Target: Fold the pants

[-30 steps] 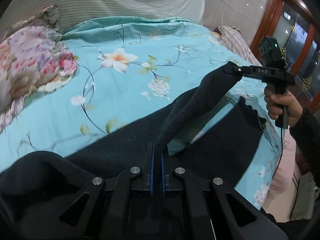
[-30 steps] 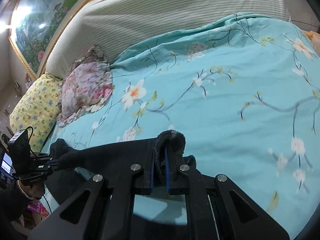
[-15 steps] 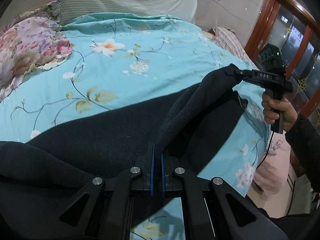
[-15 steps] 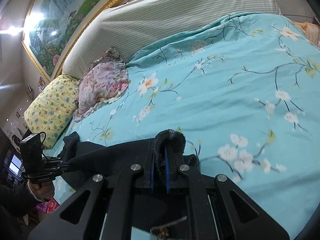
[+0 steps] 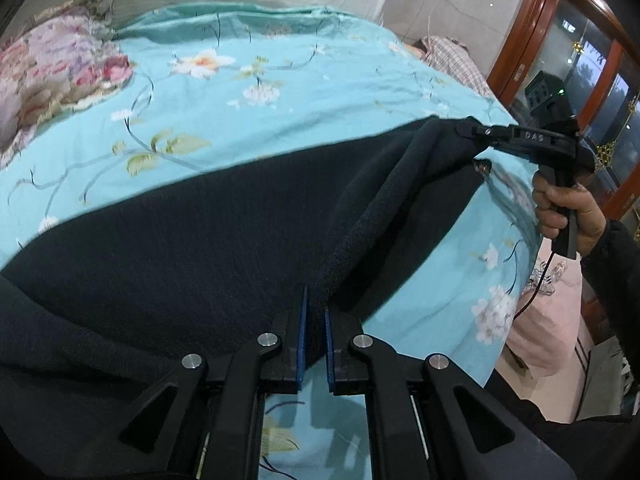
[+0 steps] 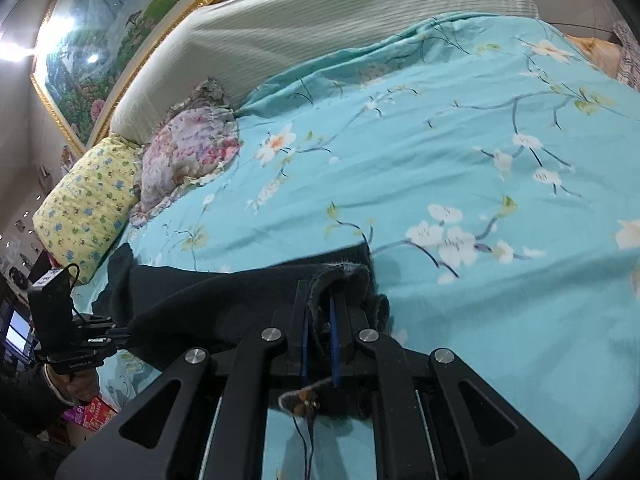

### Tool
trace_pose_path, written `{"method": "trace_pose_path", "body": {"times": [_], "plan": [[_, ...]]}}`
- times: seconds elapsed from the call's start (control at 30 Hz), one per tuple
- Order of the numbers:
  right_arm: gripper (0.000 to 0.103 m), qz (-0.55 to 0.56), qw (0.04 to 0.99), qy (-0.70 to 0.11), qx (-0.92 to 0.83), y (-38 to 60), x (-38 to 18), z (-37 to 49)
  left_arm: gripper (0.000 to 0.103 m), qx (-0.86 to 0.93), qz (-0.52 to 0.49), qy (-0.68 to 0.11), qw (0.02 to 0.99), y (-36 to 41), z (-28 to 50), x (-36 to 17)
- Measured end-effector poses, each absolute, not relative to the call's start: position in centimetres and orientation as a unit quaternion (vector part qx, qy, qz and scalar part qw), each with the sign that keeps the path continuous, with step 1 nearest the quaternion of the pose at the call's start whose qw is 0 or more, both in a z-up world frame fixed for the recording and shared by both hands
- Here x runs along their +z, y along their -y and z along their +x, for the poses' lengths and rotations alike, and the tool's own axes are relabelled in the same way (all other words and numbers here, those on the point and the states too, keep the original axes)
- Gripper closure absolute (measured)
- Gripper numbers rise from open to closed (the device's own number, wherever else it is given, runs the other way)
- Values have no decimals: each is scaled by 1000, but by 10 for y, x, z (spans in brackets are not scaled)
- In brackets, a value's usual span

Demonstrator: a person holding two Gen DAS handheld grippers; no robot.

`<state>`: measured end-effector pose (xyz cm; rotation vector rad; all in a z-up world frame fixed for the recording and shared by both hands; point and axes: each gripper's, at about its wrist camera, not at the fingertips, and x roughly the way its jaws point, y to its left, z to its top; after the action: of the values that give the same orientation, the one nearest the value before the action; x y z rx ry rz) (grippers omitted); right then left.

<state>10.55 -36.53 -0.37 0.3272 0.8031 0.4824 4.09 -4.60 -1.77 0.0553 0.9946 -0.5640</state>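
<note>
Dark soft pants (image 5: 208, 216) spread over blue flowery bed (image 5: 280, 92). Left tongs (image 5: 314, 320) pinch one edge, right tongs (image 6: 320, 320) pinch other end. Fold just starting; most folding left.
</note>
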Motion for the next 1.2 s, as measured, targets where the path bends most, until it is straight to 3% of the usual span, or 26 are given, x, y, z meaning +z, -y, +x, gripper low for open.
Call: {"method": "trace_pose_path", "body": {"times": [0.13, 0.2, 0.23, 0.27, 0.67, 1.2], "plan": [[85, 175, 876, -390, 221, 373, -4, 99, 82, -268, 11, -478, 837, 41, 35, -21], [67, 173, 881, -390, 205, 376, -2, 94, 72, -267, 0, -482, 835, 37, 32, -23], [49, 167, 884, -391, 193, 377, 0, 91, 69, -264, -5, -483, 835, 36, 29, -24], [43, 162, 888, -391, 180, 378, 3, 88, 68, -261, -10, -484, 835, 34, 28, -24], [43, 179, 906, -317, 215, 350, 50, 62, 47, -173, -113, -463, 862, -34, 18, 3], [43, 151, 836, -370, 376, 193, 32, 78, 33, -10, -160, -444, 882, -156, 46, 35]]}}
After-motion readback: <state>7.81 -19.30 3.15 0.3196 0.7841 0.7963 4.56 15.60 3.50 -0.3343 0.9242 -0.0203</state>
